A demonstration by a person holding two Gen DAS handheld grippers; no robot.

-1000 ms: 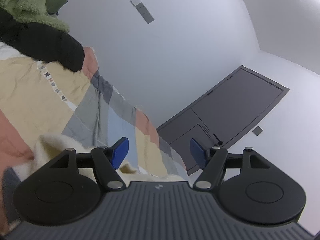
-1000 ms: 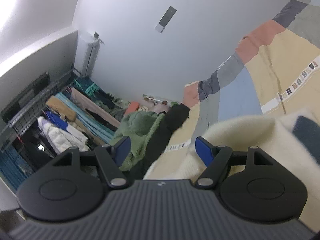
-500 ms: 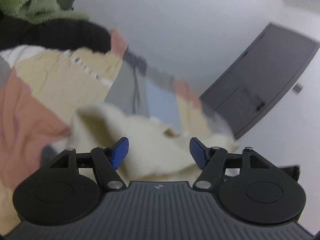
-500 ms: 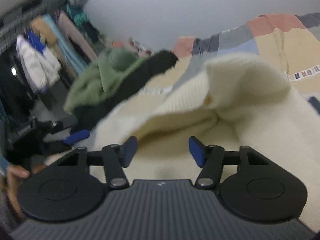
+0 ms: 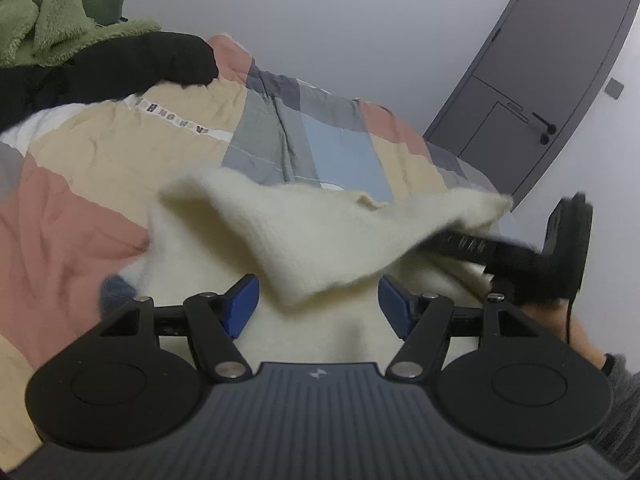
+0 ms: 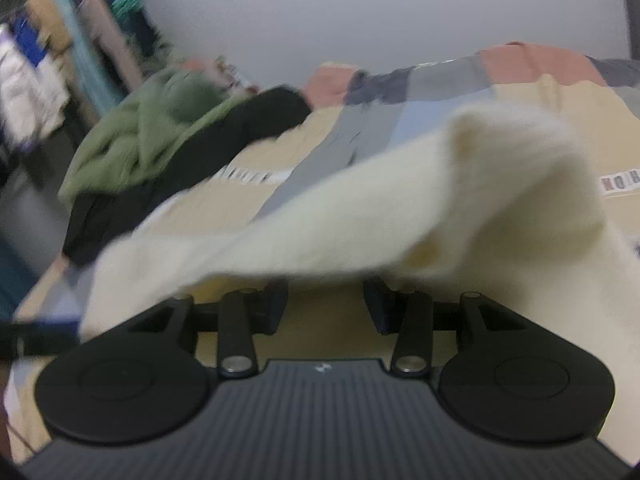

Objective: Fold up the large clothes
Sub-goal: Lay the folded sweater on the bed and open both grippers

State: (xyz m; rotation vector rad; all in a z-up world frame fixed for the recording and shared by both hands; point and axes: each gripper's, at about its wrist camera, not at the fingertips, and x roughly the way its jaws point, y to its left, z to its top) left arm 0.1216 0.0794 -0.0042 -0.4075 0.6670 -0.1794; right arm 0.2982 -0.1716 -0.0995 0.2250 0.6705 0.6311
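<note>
Closing in with its jaws still apart, the right claw (image 6: 326,306) sits under the cream sweater (image 6: 400,208) to lift it for folding, while the left claw (image 5: 318,304) waits wide apart just below a floppy corner, over the bed (image 5: 100,152).

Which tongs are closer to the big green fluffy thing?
Left, I think. The green fluffy garment piled on the bed is at the far left of both views, past the left tongs. The right tongs work the cream sweater farther right.
</note>
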